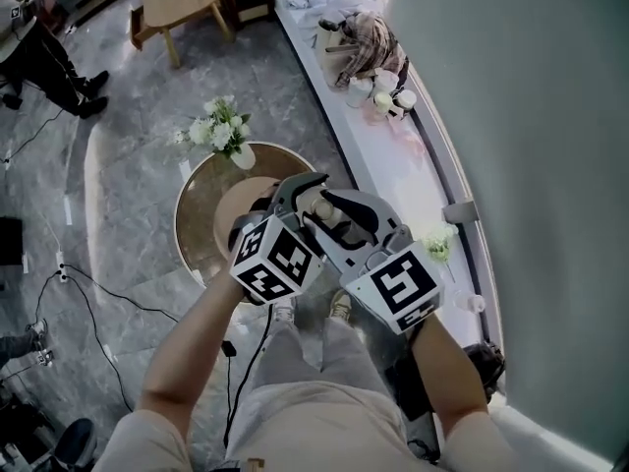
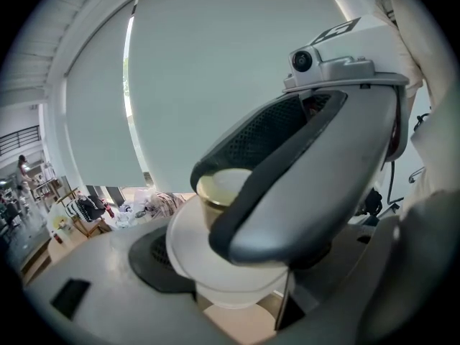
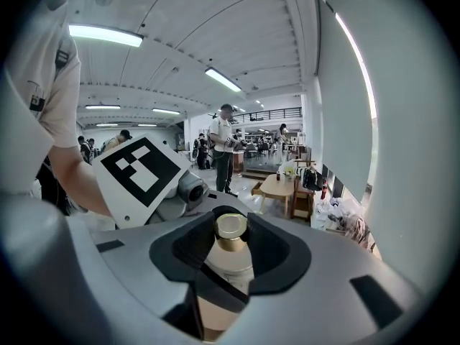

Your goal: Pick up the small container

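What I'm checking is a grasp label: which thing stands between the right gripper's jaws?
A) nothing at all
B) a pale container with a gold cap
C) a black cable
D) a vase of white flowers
B: the right gripper view shows the small container, pale with a gold cap, standing between the black pads of the right gripper.
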{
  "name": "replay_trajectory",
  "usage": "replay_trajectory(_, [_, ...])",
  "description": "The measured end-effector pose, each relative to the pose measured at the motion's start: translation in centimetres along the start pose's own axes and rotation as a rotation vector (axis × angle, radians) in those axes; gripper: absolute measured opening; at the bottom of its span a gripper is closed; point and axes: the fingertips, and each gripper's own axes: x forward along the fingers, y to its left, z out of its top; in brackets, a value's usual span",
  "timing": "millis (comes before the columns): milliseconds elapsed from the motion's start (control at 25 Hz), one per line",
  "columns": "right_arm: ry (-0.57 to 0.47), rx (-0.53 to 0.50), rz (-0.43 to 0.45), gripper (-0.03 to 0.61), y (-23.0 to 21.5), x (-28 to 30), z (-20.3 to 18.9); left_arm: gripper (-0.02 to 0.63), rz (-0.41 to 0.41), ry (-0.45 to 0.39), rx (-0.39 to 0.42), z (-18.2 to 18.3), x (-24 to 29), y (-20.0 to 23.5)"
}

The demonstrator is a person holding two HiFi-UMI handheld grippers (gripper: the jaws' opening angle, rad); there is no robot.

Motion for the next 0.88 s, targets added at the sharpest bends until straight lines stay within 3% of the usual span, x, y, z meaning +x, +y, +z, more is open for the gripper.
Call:
replay_trajectory(440, [-0.087,-0.052,0.019,0.138,2.5,-5.7,9.7,0.344,0.068,0.014,0.043,8.7,-7.0,-0.1])
replay_trajectory(880, [-0.136,-0.132,0.018,0.138,6.2,-12.1,16.2,0.344,0.085,-0.027,0.078,15.9,-12.7,-3.5])
